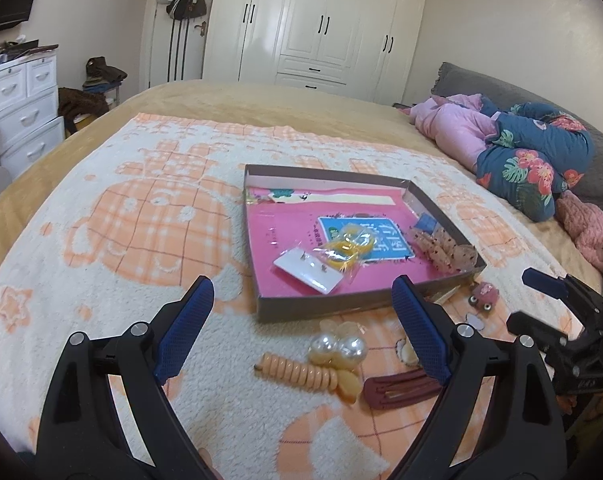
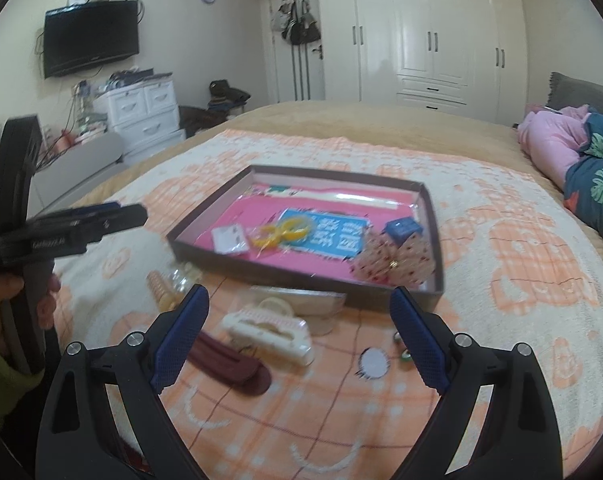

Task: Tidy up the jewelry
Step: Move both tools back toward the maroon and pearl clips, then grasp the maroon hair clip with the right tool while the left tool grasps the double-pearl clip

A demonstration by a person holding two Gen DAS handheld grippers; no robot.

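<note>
Loose on the bed just ahead of my wide-open, empty left gripper (image 1: 303, 320) lie the pearl hair tie (image 1: 339, 348) and maroon clip (image 1: 399, 390), and beyond them the shallow box (image 1: 333, 306) already holds an earring card (image 1: 307, 274), while my right gripper (image 2: 299, 320) hovers spread and empty too.

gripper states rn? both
Left gripper: open, holding nothing, above the hair ties in front of the box.
Right gripper: open, holding nothing, above the white clip.
</note>
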